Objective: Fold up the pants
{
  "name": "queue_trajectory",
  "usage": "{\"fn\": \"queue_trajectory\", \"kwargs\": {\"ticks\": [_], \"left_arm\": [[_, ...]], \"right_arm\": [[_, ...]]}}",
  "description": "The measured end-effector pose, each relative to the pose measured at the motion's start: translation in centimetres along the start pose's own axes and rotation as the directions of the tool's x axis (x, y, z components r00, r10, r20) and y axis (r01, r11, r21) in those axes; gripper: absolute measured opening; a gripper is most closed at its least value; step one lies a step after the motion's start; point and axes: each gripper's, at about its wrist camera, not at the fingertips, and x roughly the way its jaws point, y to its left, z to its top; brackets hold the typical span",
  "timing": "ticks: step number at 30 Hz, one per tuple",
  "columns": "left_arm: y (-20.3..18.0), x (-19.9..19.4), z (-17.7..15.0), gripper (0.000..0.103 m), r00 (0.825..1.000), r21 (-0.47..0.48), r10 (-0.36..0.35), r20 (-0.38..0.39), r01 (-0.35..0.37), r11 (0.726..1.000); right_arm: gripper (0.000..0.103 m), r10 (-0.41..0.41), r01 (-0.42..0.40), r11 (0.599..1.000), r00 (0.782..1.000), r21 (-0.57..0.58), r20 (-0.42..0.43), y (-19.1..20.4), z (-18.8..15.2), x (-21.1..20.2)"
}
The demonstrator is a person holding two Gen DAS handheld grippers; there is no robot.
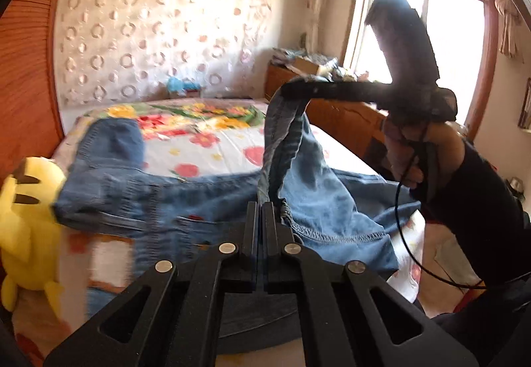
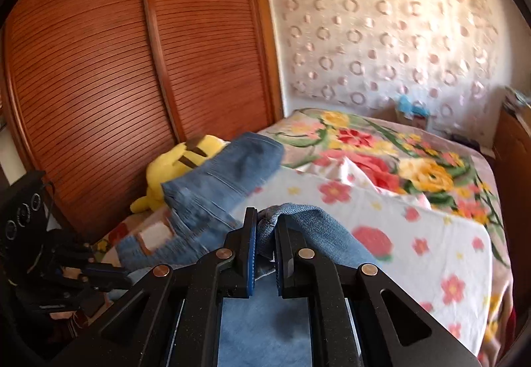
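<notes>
Blue jeans lie spread across the flowered bed, one leg end reaching the far left. My left gripper is shut on a denim edge at the near side. From it a strip of denim climbs to my right gripper, held up by a hand. In the right wrist view my right gripper is shut on a bunched fold of the jeans, which hang lifted off the sheet. The left gripper shows low at the left edge there.
A yellow plush toy sits at the bed's left edge beside the louvred wooden wardrobe. A wooden cabinet with clutter stands under the window on the right. A patterned panel covers the wall behind the bed.
</notes>
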Motion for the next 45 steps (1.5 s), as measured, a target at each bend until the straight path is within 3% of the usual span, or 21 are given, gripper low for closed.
{"fn": "queue_trajectory", "kwargs": {"ticks": [6,12,21,22,23,25,26,29,31,32,33,40,45], "left_arm": [[3.7,-2.7,0.0,0.002,0.995,-0.037,0.097,0.033,-0.096,0.995],[7.2,-2.1,-2.2,0.002,0.983,-0.104,0.18,-0.018,-0.181,0.978],[8.5,-0.2,-4.7,0.003,0.977,-0.135,0.188,-0.103,-0.201,0.97],[8.6,-0.1,-4.9,0.003,0.975,-0.136,0.19,-0.114,-0.205,0.969],[8.7,-0.1,-5.2,0.003,0.974,-0.137,0.194,-0.121,-0.21,0.968],[9.0,0.2,-5.5,0.003,0.971,-0.143,0.199,-0.133,-0.217,0.966],[9.2,0.3,-5.4,0.003,0.97,-0.147,0.2,-0.136,-0.219,0.964],[9.4,0.4,-5.4,0.003,0.968,-0.155,0.206,-0.143,-0.227,0.961],[9.4,0.5,-5.3,0.019,0.966,-0.148,0.215,-0.147,-0.236,0.96],[9.3,0.5,-5.2,0.033,0.966,-0.148,0.215,-0.141,-0.236,0.961],[9.2,0.4,-5.2,0.041,0.968,-0.147,0.213,-0.133,-0.232,0.962],[7.9,1.1,-4.6,0.041,0.973,-0.108,0.215,-0.09,-0.224,0.969],[7.5,2.5,-4.6,0.036,0.966,-0.074,0.228,-0.118,-0.238,0.969]], "right_arm": [[0.009,0.072,-0.072,0.997,0.997,-0.034,-0.005,1.0,2.4,5.0],[0.009,0.086,-0.091,0.992,0.995,-0.085,-0.059,2.2,3.0,10.6],[0.009,0.076,-0.089,0.993,0.985,-0.077,-0.158,4.2,3.6,17.4],[0.018,0.078,-0.091,0.993,0.983,-0.072,-0.165,4.4,3.6,17.8],[0.034,0.075,-0.087,0.994,0.983,-0.066,-0.168,4.3,3.6,17.6],[0.056,0.056,-0.066,0.996,0.986,-0.064,-0.159,4.0,3.6,16.6],[0.059,0.049,-0.059,0.996,0.988,-0.06,-0.147,3.8,3.6,16.3],[0.059,0.043,-0.048,0.998,0.993,-0.041,-0.106,2.7,3.1,14.2],[0.059,0.014,-0.017,0.999,0.997,-0.034,-0.081,1.6,2.3,12.2],[0.059,0.001,-0.003,0.999,0.998,-0.034,-0.07,0.8,1.8,11.0],[0.059,-0.015,0.013,0.999,0.998,-0.036,-0.066,0.3,1.2,10.0],[0.059,-0.178,0.178,0.984,0.979,-0.011,-0.098,-4.3,-6.5,4.3],[0.059,-0.235,0.244,0.969,0.961,0.048,-0.145,-6.1,-11.4,2.9]]}}
